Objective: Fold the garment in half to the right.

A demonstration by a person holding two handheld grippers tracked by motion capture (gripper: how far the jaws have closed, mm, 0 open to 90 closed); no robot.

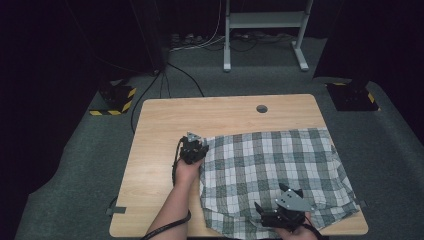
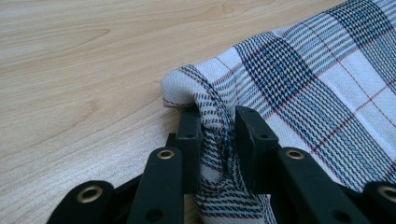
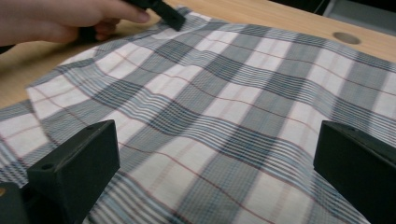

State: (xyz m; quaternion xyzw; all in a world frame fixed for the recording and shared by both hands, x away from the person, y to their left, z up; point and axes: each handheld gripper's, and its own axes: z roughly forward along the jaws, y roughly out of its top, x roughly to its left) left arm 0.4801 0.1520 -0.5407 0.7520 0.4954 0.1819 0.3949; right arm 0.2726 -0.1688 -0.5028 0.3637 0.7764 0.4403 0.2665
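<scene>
— How do the jaws of the left gripper (image 2: 217, 140) stand?

— They are pressed together on a bunched fold at the corner of the grey, white and dark blue checked cotton cloth (image 2: 299, 79). The pinched corner humps up just above the light wooden desk (image 2: 84, 70).

— And the right gripper (image 3: 215, 163)?

— Its jaws stand wide apart over the cloth, with nothing between them; the fabric ripples underneath.

— Where does the cloth lie?

— Spread across the right half of the desk, reaching the right edge and hanging slightly over the near edge. The left gripper holds its far left corner near the desk's middle; the right gripper hovers at the near edge.

— Anything else?

— A round grommet hole (image 1: 261, 108) sits near the desk's far edge, apart from the cloth.
</scene>
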